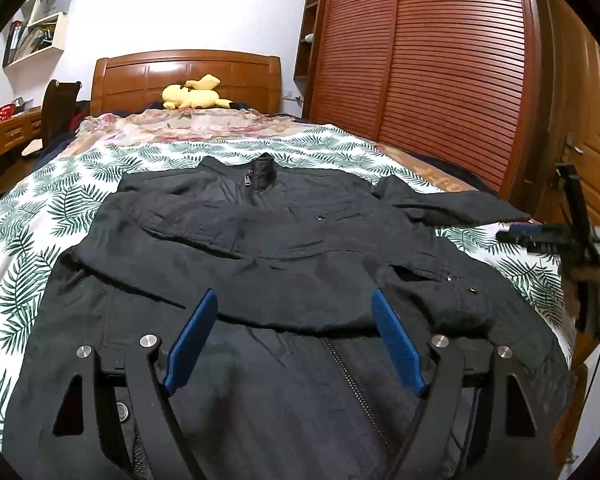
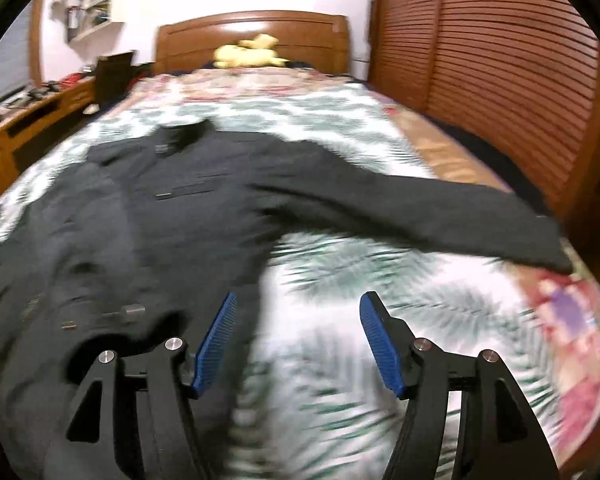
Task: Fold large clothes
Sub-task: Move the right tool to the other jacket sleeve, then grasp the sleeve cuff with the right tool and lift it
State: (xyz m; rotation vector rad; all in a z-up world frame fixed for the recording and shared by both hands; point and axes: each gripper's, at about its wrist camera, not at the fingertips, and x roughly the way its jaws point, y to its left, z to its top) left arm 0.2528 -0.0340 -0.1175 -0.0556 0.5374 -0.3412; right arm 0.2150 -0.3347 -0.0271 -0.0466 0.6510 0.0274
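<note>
A black zip-up jacket [image 1: 260, 240] lies front up on the leaf-print bedspread [image 1: 40, 208], collar toward the headboard. One sleeve is folded across the chest, and its snap cuff [image 1: 460, 292] rests near the right side. The other sleeve [image 2: 420, 208] stretches out to the right, toward the bed's edge. My left gripper [image 1: 293, 294] hovers over the jacket's lower front near the zipper, open, its blue pads [image 1: 192, 344] wide apart and gripping nothing. My right gripper [image 2: 299, 298] is open over bare bedspread just right of the jacket's hem. It appears blurred at the far right of the left wrist view [image 1: 540, 238].
A wooden headboard [image 1: 188, 76] with a yellow plush toy [image 1: 194, 94] stands at the far end. A slatted wooden wardrobe [image 1: 440, 72] runs close along the bed's right side. A desk [image 2: 32, 116] and wall shelves [image 1: 40, 28] are on the left.
</note>
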